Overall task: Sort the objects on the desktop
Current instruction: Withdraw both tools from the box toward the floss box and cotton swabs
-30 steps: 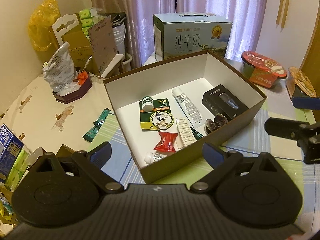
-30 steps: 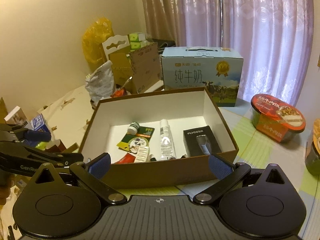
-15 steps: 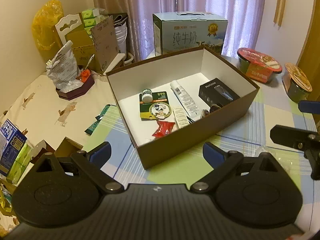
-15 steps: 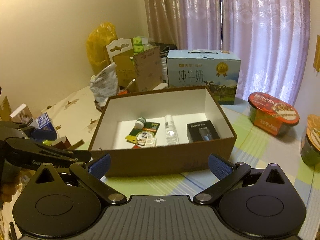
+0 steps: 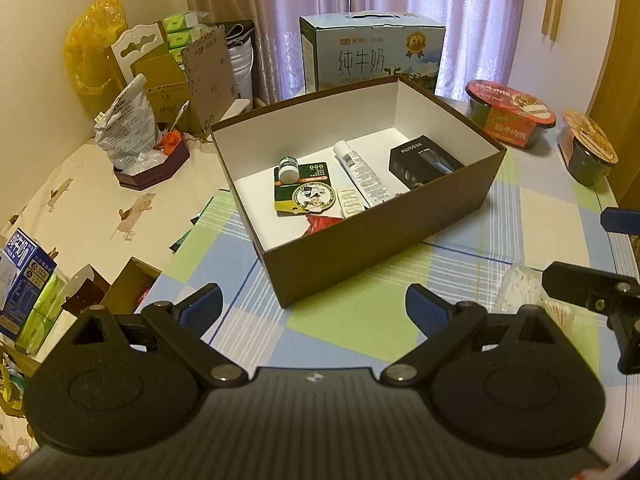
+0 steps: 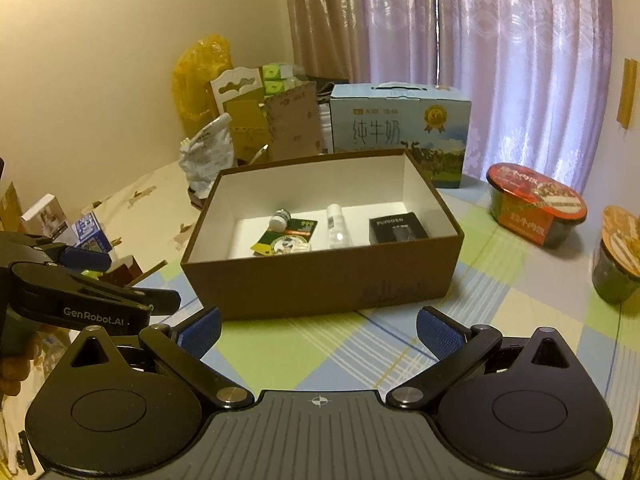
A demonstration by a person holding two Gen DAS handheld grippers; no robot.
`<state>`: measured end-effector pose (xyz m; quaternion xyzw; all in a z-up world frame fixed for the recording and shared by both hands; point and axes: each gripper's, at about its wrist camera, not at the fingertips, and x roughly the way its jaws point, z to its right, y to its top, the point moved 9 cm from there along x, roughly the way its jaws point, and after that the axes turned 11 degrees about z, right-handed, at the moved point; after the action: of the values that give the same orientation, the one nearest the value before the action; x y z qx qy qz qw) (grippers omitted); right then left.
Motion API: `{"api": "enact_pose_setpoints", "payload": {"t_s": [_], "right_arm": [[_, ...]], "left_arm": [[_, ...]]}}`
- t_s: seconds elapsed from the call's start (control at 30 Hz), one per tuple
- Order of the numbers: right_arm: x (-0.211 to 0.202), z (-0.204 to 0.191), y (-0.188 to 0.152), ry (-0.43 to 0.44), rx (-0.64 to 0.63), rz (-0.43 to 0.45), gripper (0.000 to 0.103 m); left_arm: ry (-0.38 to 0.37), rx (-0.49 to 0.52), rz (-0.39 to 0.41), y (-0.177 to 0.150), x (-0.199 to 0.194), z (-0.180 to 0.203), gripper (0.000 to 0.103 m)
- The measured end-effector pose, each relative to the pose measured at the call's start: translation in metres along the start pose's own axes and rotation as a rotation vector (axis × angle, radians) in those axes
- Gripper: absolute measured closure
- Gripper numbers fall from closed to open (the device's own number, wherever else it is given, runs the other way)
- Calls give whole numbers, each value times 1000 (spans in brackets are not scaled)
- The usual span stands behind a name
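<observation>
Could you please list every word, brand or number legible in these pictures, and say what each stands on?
"纯牛奶": front of the blue milk carton.
"PURE MILK": small, beneath it.
"FLYCO": black box inside the brown box.
"GenRobot.AI": side of the left claw.
"纯牛奶": blue pack at far left.
Noodle bowl lid, white tube and green card: too blurred.

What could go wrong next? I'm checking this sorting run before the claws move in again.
1. A clear bag of cotton swabs lies partly hidden behind the open left claw; its slippery film could slide out of a pinch.
2. The brown box stands between the open right claw and most clutter, so a low reach might shove its near wall.
3. Two noodle bowls sit near the table's right side and could be knocked.
</observation>
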<state>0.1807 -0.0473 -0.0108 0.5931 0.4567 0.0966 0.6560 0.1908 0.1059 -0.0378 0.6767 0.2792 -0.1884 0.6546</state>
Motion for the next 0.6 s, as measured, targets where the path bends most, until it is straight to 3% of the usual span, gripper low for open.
{"api": "enact_pose_setpoints", "payload": {"t_s": [0.3,0.6], "right_arm": [[-12,9,-30,-37,34,-39,2],[-22,27,-83,-120,91,-136,2]], "left_arm": [[-19,11,-13,-19,-3,8,6],[-76,55,-63,-52,7,22,7]]}}
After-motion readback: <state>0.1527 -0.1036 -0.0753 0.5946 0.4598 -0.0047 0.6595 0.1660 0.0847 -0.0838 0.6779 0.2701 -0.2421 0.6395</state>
